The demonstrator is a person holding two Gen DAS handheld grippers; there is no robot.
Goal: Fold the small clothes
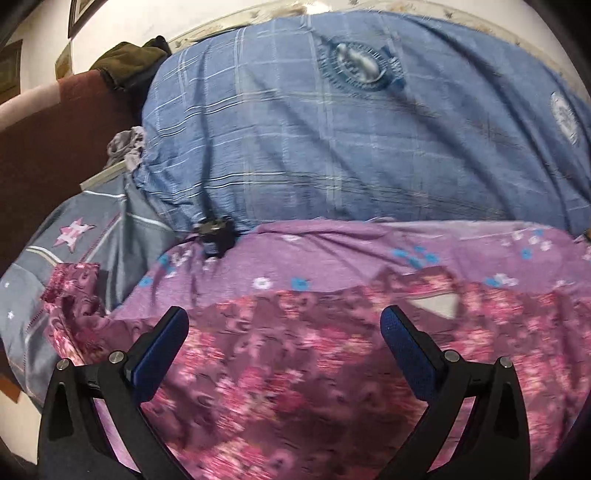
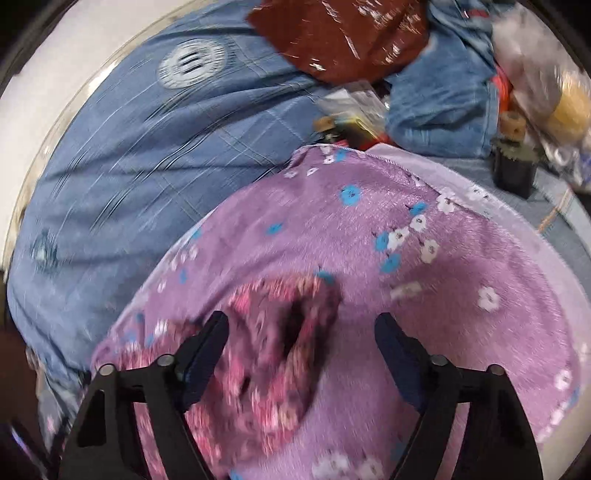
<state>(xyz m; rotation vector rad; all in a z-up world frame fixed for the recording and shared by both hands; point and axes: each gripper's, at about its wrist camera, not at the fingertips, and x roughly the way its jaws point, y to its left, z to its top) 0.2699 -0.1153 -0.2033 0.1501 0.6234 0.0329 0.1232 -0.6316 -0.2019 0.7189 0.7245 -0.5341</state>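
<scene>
My left gripper (image 1: 284,325) has its blue-padded fingers (image 1: 162,354) spread wide, gripping nothing, hovering over the dark pink floral-print garment (image 1: 288,376). That garment lies spread on a lilac blanket with blue and white flowers (image 1: 332,254), and a pale triangular patch (image 1: 437,306) shows near what looks like its neckline. One end of it spills off the blanket's left side onto a grey sheet with a pink star (image 1: 74,229).

My right gripper (image 2: 301,332) also has its fingers (image 2: 207,350) parted wide and empty. Between them sits a bunched part of the pink floral garment (image 2: 269,354), with a dark opening in it. It rests on the same lilac flowered blanket (image 2: 461,280); I can't tell which part of the garment this is, as the blur is heavy.

Behind the blanket bulges a big blue checked cushion with round emblems (image 1: 332,129). Past it on the right view there's clutter: a dark red patterned cloth (image 2: 343,33), folded blue denim (image 2: 443,96), and a small dark bottle with a tan cap (image 2: 515,162). No container shows clearly. A small black object (image 1: 218,236) sits at the cushion's lower edge; I can't identify it.
</scene>
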